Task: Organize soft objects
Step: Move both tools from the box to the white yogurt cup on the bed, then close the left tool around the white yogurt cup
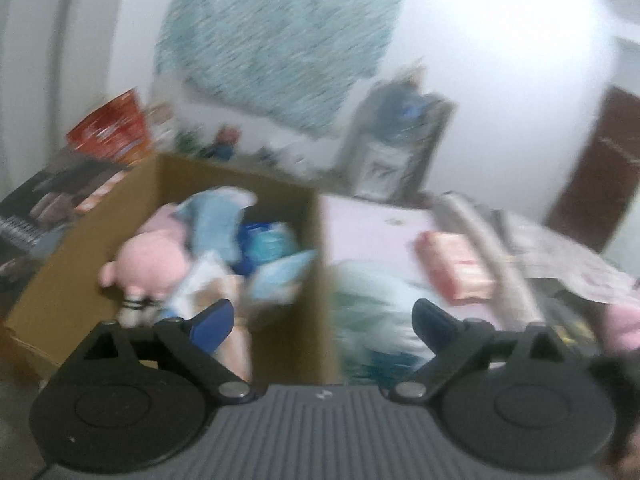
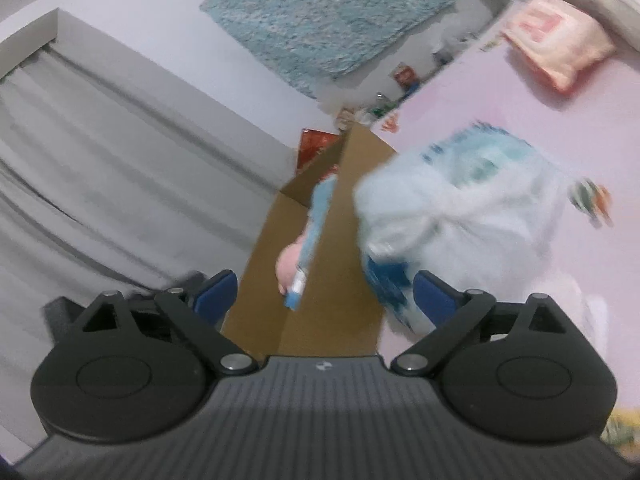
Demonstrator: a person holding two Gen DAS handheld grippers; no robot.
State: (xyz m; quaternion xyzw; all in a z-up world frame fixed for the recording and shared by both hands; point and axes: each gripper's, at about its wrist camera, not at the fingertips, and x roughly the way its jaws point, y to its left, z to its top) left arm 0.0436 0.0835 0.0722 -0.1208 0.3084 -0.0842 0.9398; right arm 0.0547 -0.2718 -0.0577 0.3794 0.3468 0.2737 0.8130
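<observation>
A brown cardboard box (image 1: 60, 280) stands beside the bed and holds a pink plush (image 1: 150, 262), a light blue plush (image 1: 212, 220) and blue soft packs (image 1: 276, 272). My left gripper (image 1: 322, 320) is open and empty above the box's right wall. A white and pale blue soft bundle (image 1: 368, 296) lies on the pink sheet just right of the box. In the right wrist view the box (image 2: 320, 308) is seen edge-on, and the bundle (image 2: 460, 216) lies beside it. My right gripper (image 2: 324, 296) is open and empty, with its right finger close to the bundle.
A pink pillow (image 1: 456, 268) and a striped grey blanket (image 1: 560, 256) lie on the pink bed sheet (image 2: 520, 120). Grey curtains (image 2: 100, 180) hang on the left. A teal wall hanging (image 1: 280, 40) and a cluttered shelf are behind the box. Both views are motion-blurred.
</observation>
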